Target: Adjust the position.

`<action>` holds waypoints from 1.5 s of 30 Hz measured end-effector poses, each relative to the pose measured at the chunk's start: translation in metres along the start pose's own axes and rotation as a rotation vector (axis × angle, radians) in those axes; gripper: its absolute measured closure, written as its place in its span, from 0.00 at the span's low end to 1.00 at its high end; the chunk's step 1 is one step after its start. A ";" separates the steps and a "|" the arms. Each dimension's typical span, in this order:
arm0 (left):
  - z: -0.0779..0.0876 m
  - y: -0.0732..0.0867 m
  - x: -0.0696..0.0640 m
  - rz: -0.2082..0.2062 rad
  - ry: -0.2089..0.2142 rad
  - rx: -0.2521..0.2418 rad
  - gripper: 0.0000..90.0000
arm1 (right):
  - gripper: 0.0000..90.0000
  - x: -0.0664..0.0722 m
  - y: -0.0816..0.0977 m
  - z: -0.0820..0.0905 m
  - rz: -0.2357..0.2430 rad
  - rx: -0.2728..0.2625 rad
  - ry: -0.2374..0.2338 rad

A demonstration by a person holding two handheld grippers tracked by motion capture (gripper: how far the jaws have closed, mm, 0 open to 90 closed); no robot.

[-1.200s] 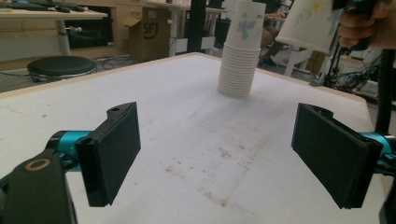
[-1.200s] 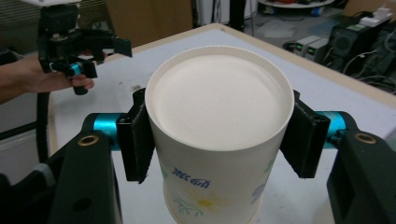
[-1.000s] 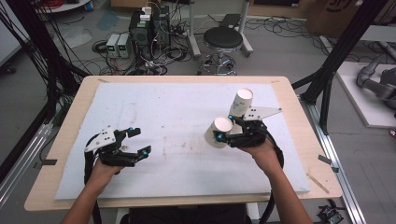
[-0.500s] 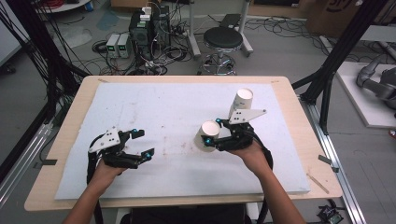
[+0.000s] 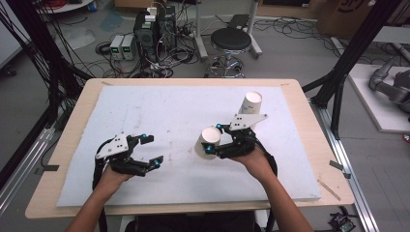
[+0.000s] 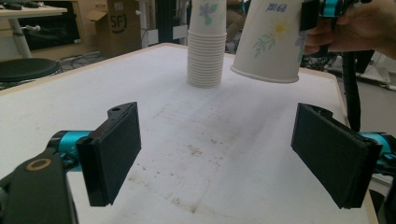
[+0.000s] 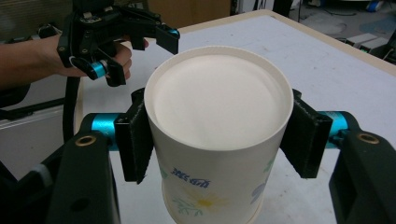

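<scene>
My right gripper holds a white paper cup with a flower print by its sides, tilted and clear of the table, right of the middle. Its pads press on the cup from both sides, though the jaws have just been opening slightly. A stack of the same cups stands upside down behind it at the right. My left gripper rests low at the front left, jaws wide open with nothing between them. From there the held cup hangs beside the stack.
The white board covers the wooden table and carries faint brown stains near the middle. A stool, electronics and cables sit on the floor beyond the far edge.
My right gripper has carried the cup leftward and toward the near edge, away from the stack. The left gripper has stayed about where it was, still open.
</scene>
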State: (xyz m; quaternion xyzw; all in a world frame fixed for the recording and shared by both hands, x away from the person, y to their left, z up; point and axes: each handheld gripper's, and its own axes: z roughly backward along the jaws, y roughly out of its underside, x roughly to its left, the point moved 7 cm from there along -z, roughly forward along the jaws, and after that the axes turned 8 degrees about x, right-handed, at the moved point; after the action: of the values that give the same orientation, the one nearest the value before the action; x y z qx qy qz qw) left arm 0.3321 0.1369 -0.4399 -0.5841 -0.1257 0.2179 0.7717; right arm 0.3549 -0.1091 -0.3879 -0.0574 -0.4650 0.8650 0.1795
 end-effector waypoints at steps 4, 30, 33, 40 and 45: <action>-0.001 -0.003 -0.005 -0.029 0.020 -0.018 0.18 | 0.39 0.005 -0.001 -0.005 0.018 0.001 -0.011; -0.064 -0.023 -0.044 -0.095 0.193 0.043 0.17 | 0.39 0.026 -0.002 -0.022 0.041 0.007 -0.084; -0.070 -0.023 -0.046 -0.099 0.205 0.049 0.17 | 0.39 0.028 -0.002 -0.023 0.041 0.013 -0.090; -0.077 -0.024 -0.049 -0.097 0.225 0.053 0.18 | 0.39 0.030 -0.002 -0.024 0.049 0.009 -0.102; -0.081 -0.023 -0.050 -0.095 0.233 0.059 0.21 | 0.39 0.032 -0.003 -0.025 0.044 0.001 -0.117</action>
State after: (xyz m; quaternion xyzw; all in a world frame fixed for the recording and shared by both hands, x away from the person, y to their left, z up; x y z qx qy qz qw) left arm 0.3287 0.0389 -0.4381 -0.5759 -0.0564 0.1154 0.8074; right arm 0.3326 -0.0764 -0.3969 -0.0170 -0.4729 0.8708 0.1330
